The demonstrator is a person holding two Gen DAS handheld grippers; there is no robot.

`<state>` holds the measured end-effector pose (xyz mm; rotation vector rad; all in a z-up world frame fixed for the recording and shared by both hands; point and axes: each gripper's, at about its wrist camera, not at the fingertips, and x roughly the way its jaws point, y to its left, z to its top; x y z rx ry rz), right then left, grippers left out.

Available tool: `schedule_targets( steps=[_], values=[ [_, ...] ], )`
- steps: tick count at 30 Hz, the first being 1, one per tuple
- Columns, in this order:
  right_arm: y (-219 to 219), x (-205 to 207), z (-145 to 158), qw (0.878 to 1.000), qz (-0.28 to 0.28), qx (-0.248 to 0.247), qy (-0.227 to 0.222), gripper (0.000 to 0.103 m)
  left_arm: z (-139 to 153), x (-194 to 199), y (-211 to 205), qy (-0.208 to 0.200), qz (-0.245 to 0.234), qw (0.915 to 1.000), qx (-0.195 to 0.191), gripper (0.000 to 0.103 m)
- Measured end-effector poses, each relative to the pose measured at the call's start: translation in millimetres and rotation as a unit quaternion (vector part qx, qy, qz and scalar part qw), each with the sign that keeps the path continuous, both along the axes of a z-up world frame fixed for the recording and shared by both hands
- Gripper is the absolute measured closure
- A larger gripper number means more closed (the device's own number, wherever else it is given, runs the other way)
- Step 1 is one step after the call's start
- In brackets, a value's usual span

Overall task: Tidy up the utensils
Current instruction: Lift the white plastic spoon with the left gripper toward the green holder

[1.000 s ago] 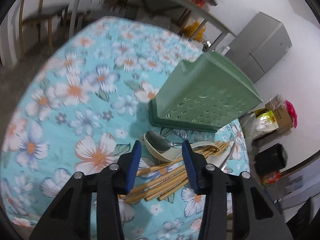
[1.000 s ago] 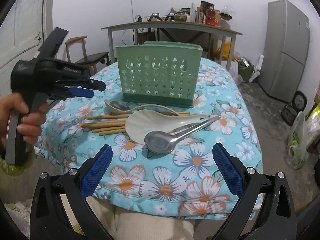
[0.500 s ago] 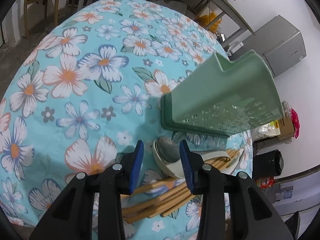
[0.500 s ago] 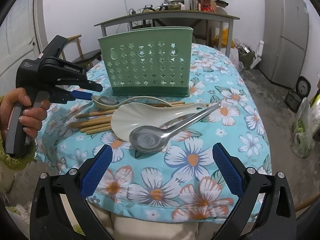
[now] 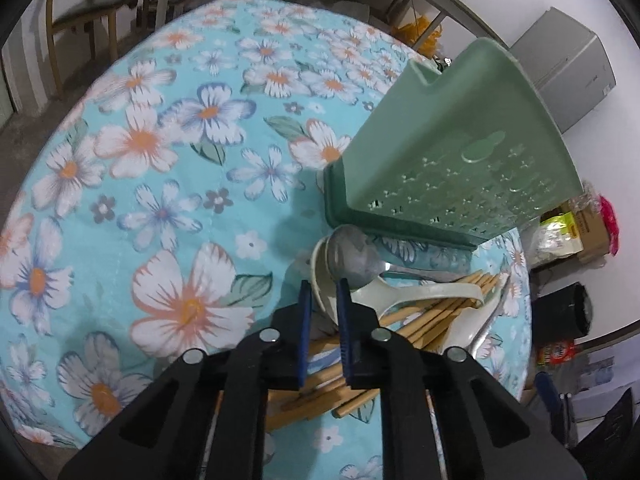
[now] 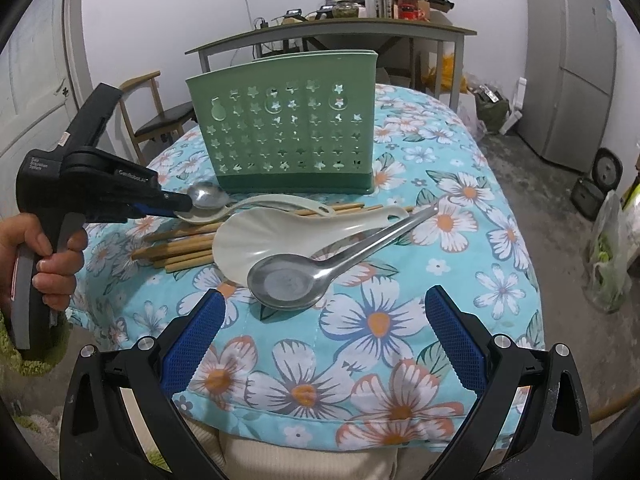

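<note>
At centre frame, my left tongs [image 5: 322,292] pinch the rim of the small white spoon [image 5: 384,290] nested beneath a steel spoon [image 5: 352,248]. My right tongs [image 6: 322,320] gape wide at lower frame, before the large steel ladle [image 6: 296,280].

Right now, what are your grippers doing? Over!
Left gripper pinching rim of small white spoon, metal spoon nested inside. Right gripper open, hanging back. Green holder upright behind; chopsticks underneath.

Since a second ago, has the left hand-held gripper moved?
Yes. In the right wrist view the left hand-held gripper has advanced toward the green utensil holder, and its jaws have narrowed around the small white spoon.
</note>
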<state>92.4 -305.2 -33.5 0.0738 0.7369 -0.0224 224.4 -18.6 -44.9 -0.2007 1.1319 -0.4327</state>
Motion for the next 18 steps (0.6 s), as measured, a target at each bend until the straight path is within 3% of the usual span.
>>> schedule_targets(
  steps=[7, 11, 18],
  values=[
    [4, -2, 2, 1.000, 0.000, -0.010, -0.003, 0.007, 25, -19, -5, -0.101, -0.012, 0.9910, 0.087, 0.095],
    [7, -4, 5, 1.000, 0.002, -0.019, -0.006, 0.007, 38, -26, 3, -0.130, -0.001, 0.9872, 0.092, 0.098],
    [14, -4, 13, 0.999, 0.008, -0.035, -0.018, 0.007, 72, -38, 27, -0.195, 0.026, 0.9730, 0.120, 0.100]
  ],
)
